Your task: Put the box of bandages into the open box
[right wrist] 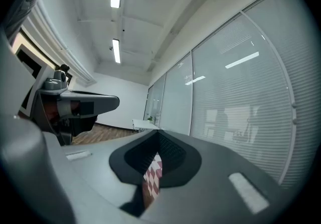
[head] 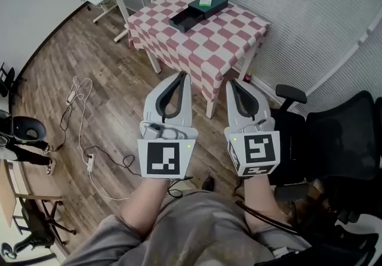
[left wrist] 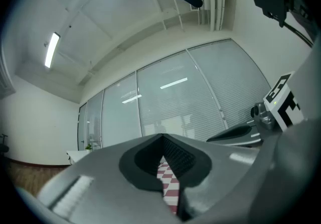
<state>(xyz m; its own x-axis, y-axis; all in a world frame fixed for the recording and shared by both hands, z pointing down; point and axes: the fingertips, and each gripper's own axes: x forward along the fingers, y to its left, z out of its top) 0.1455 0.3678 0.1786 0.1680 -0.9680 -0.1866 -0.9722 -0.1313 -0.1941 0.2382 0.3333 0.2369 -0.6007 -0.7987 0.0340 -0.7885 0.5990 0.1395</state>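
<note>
A: left gripper (head: pixel 182 76) and right gripper (head: pixel 234 83) are both closed up tight with nothing in them. The pads meet at the tips, and each gripper view only shows a sliver of checkered cloth (head: pixel 203 56) through the slit. They sit side by side in front of the person's body, pointing roughly level toward the table (head: pixel 234 43)

B: so where's the box of bandages (head: pixel 206 1) then?

A: way out ahead, well apart from both tools. It's the little green thing at the far end of the table, sitting on top of a dark closed box (head: pixel 217 7). The open box (head: pixel 182 21) is just beside that one, on its nearer-left side, touching or almost

B: which hand goes for it?

A: honestly it's close to dead centre between the two lines of aim. The open box lines up more with the left tool and the bandages sit a bit right of that, so my guess is the right one picks and carries it left and back toward the person. Nothing's in reach yet imo, so the person has to step in and spread the jaws first. The green box's long axis is too small to call from here, though it seems to follow the dark box's diagonal
</note>
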